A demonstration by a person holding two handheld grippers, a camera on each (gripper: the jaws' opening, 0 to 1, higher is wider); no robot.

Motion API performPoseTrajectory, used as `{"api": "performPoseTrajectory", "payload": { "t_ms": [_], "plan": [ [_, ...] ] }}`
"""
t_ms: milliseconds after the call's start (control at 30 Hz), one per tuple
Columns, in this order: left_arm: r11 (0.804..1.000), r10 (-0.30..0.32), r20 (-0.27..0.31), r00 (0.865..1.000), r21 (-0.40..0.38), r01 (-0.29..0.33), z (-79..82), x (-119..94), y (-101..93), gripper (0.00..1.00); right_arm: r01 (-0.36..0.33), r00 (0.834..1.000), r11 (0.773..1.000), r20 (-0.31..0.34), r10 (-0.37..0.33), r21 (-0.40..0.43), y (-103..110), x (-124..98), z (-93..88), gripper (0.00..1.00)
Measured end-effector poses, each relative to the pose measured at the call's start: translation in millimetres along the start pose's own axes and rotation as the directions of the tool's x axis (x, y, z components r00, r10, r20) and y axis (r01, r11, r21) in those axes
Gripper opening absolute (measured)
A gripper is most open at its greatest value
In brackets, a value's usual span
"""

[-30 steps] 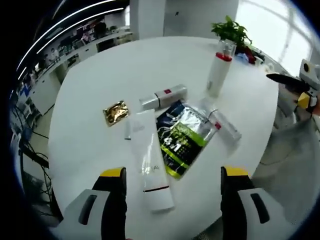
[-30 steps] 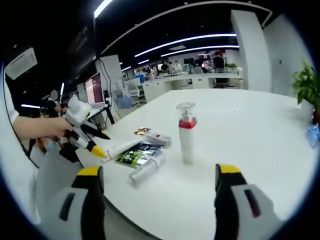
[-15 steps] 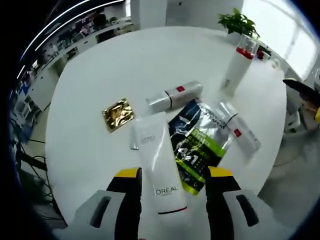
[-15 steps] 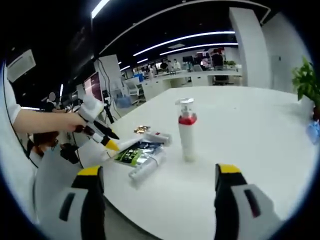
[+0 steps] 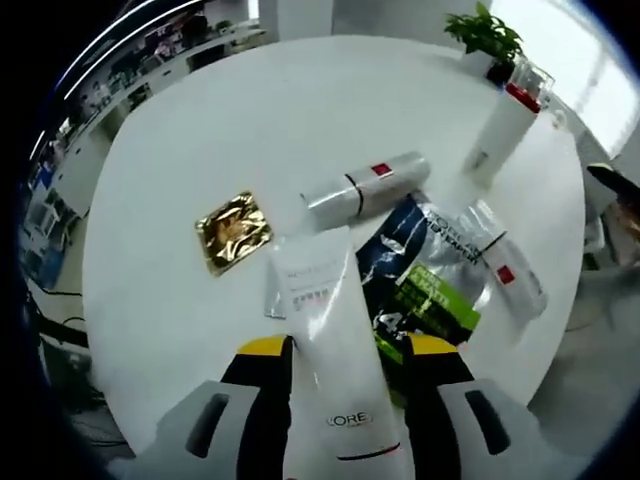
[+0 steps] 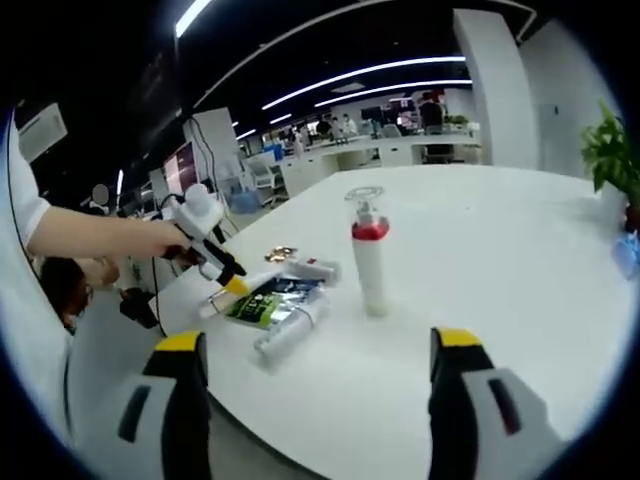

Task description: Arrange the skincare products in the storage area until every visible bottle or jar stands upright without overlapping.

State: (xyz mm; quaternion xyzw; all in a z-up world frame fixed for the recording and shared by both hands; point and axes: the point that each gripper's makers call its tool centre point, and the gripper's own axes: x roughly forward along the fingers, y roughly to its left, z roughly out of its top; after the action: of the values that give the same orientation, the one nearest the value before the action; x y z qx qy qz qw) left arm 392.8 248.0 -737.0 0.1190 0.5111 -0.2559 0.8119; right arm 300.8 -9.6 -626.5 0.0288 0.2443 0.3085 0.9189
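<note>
A white L'Oreal tube (image 5: 335,375) lies flat on the round white table (image 5: 200,130), and my left gripper (image 5: 347,350) is shut on it, its yellow-tipped jaws touching both sides. Beyond it lie a gold sachet (image 5: 233,230), a silver bottle with a red label (image 5: 365,187), a dark green pouch (image 5: 420,285) and a clear tube (image 5: 505,265). A white pump bottle with a red collar (image 5: 503,125) stands upright. My right gripper (image 6: 320,350) hangs open over the table's near edge, short of the pump bottle (image 6: 369,262). The left gripper (image 6: 215,262) meets the tube's end.
A potted plant (image 5: 487,35) stands at the table's far edge. A small white sachet (image 5: 275,295) pokes out from under the tube. A person's arm (image 6: 90,235) holds the left gripper. Office desks fill the background. Bare tabletop (image 6: 500,250) stretches right of the pump bottle.
The left gripper has moved forward over the white tube and its jaws have narrowed onto it. The right gripper has stayed open and almost still.
</note>
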Motion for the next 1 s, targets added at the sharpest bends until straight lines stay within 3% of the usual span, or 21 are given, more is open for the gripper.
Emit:
{"api": "performPoseTrajectory", "payload": {
  "t_ms": [533,600,700,800,1000],
  "plan": [
    [1.000,-0.007,-0.013,1.000,0.000,0.007,-2.1,8.5,1.5,0.34,0.009,1.000,1.000,0.000,-0.009,0.015,-3.9,1.5,0.2,0.91],
    [1.000,0.001,0.017,1.000,0.018,-0.001,-0.9,9.7,3.1,0.33,0.008,1.000,1.000,0.001,-0.008,0.015,-2.9,1.9,0.4,0.91],
    [1.000,0.019,0.058,0.998,-0.021,-0.018,-0.2,8.6,3.5,0.32,0.000,1.000,1.000,0.004,0.000,0.012,1.2,2.9,1.0,0.91],
    [0.999,0.031,0.075,0.997,-0.046,-0.027,-0.8,6.1,3.2,0.31,-0.008,1.000,1.000,0.005,0.008,0.009,4.4,2.7,1.6,0.91],
    [0.999,0.034,0.115,0.993,-0.027,-0.031,0.8,-4.2,-1.0,0.31,-0.012,1.000,1.000,0.011,0.012,0.006,7.3,-1.1,2.8,0.91]
  ]
}}
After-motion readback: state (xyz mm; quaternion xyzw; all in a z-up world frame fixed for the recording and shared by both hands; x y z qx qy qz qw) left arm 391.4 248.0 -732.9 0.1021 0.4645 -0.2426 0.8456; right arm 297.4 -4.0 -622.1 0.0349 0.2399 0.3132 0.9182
